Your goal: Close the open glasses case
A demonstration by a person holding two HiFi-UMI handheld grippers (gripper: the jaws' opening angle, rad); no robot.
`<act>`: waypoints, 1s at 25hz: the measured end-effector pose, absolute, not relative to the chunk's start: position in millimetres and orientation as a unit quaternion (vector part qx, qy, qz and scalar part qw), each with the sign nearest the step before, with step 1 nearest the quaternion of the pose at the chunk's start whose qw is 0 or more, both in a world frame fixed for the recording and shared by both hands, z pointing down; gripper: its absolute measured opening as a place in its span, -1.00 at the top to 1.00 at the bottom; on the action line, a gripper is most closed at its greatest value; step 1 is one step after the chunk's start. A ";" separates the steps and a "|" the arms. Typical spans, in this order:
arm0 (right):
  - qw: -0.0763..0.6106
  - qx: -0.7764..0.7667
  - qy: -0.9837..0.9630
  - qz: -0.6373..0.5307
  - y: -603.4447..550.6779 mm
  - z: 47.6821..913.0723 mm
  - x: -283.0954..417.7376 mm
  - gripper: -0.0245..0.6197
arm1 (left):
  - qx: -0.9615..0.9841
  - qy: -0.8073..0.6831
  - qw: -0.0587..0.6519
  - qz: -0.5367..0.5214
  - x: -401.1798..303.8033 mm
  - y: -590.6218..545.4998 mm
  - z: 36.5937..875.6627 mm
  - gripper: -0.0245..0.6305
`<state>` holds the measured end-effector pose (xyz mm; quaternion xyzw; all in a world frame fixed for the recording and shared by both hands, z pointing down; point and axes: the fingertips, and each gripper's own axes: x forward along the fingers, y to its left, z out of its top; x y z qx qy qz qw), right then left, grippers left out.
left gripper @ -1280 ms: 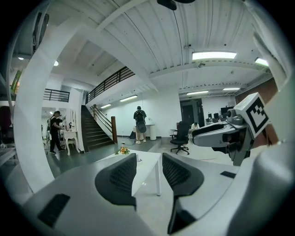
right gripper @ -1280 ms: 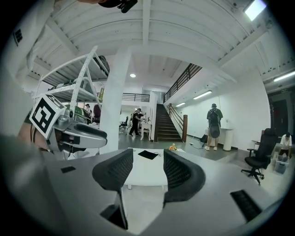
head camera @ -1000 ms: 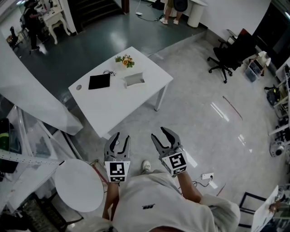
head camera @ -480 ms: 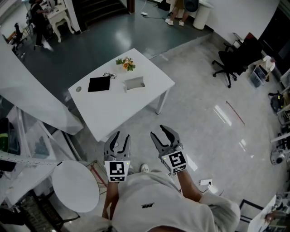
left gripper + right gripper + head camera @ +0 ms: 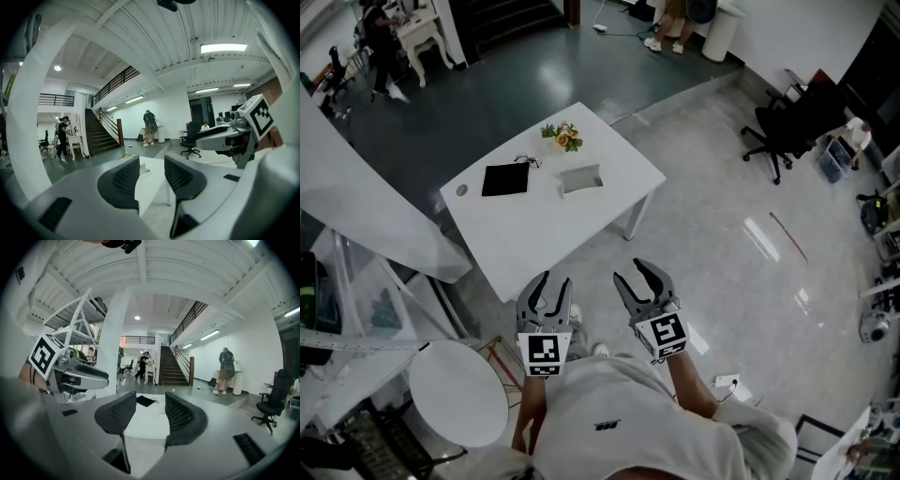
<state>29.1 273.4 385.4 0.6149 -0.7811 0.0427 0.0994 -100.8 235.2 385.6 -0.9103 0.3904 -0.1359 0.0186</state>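
1. This is a big open office or lab hall, two floors high. Beyond the white surface [image 5: 546,230], stairs [image 5: 100,136] climb to a railed gallery [image 5: 112,84].
2. A ribbed white ceiling with strip lights [image 5: 223,48] runs high over the surface.
3. Black office chairs [image 5: 772,131] stand well to the right of the surface on a glossy tiled floor [image 5: 741,281].
4. Past the surface's far left corner, a person [image 5: 379,37] stands at a small white desk [image 5: 417,33]. More people [image 5: 667,17] stand beyond its far side.
5. A white metal rack [image 5: 78,337] stands left of the surface.
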 end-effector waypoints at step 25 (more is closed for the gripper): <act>0.121 0.655 -0.743 0.063 128.1 397.9 34.2 0.32 | -0.933 0.330 0.012 -0.141 -86.6 77.3 400.7 0.41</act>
